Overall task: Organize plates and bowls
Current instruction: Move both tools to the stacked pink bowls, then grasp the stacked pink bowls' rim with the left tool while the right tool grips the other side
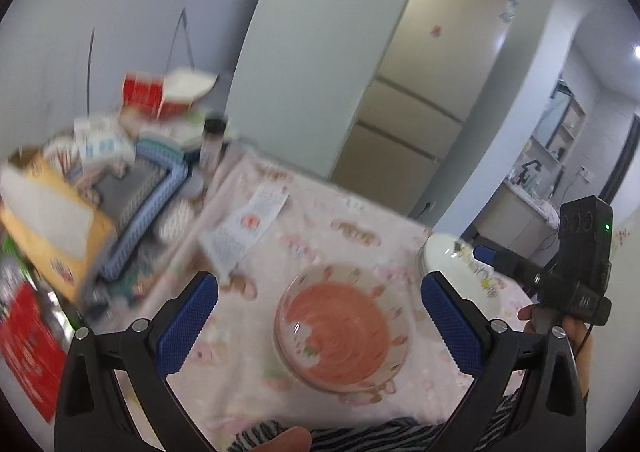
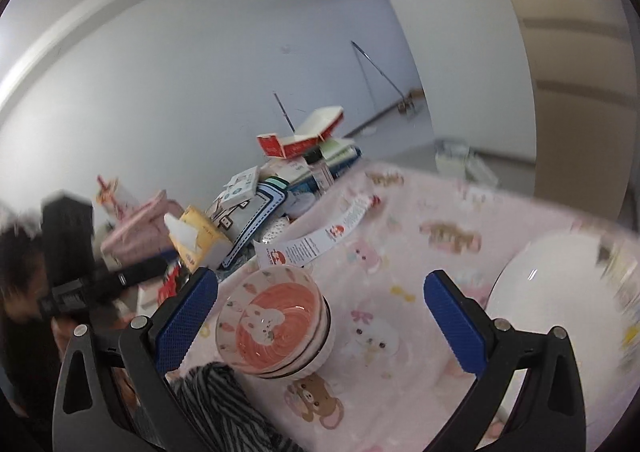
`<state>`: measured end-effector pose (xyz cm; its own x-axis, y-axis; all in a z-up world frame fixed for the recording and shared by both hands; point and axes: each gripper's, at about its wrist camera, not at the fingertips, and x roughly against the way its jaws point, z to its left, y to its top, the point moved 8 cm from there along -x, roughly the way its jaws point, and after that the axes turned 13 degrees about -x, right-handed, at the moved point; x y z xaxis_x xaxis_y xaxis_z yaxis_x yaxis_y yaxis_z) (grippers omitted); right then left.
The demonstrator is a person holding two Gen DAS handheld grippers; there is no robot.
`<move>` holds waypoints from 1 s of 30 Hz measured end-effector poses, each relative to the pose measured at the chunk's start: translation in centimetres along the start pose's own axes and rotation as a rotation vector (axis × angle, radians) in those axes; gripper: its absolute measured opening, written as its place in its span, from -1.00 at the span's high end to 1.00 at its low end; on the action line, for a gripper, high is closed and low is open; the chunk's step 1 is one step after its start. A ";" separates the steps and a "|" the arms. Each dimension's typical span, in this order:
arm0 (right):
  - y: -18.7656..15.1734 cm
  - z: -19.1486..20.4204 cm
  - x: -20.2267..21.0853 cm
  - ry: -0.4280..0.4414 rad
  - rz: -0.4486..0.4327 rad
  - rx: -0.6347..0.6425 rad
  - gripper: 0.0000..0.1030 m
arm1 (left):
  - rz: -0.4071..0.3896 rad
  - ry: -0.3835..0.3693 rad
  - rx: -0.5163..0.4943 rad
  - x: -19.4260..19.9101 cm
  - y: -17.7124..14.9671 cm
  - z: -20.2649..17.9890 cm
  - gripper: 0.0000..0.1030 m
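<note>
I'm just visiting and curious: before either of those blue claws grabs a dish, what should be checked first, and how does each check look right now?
1. Left gripper open: ok.
2. Right gripper open, holding nothing: ok.
3. Pink bowls nested in a stack: ok.
4. White plate free of grippers: ok.
5. Paper leaflet clear of the bowls: cannot tell.
6. Sharp view: not ok, blurred.

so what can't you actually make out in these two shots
- Bowl stack: right wrist view shows rims nested, but the exact count is unclear; the left wrist view is motion-blurred.
- White plate: cut by the frame edge and smeared; its rim pattern is unreadable.
- Leaflet: print too small.
- Clutter pile: blurred, items overlap.
</note>
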<state>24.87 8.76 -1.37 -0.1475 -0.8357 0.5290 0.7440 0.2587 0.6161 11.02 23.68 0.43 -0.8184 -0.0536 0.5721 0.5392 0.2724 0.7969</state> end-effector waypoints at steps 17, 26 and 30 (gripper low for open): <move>-5.1 -4.5 -7.6 -0.095 0.136 -0.177 -1.00 | 0.126 -0.087 0.199 -6.3 -6.0 2.9 -1.00; -6.4 -3.6 -9.1 -0.127 0.177 -0.088 -1.00 | 0.181 -0.081 0.217 -8.4 -7.6 2.2 -0.99; -7.0 -3.6 -9.9 -0.125 0.201 -0.062 -1.00 | 0.200 -0.012 0.201 -9.1 -8.0 2.7 -0.98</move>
<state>23.43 13.52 -13.04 -0.0694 -0.7031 0.7077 0.8046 0.3799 0.4563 13.64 24.55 -11.65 -0.7024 0.0314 0.7111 0.6413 0.4611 0.6132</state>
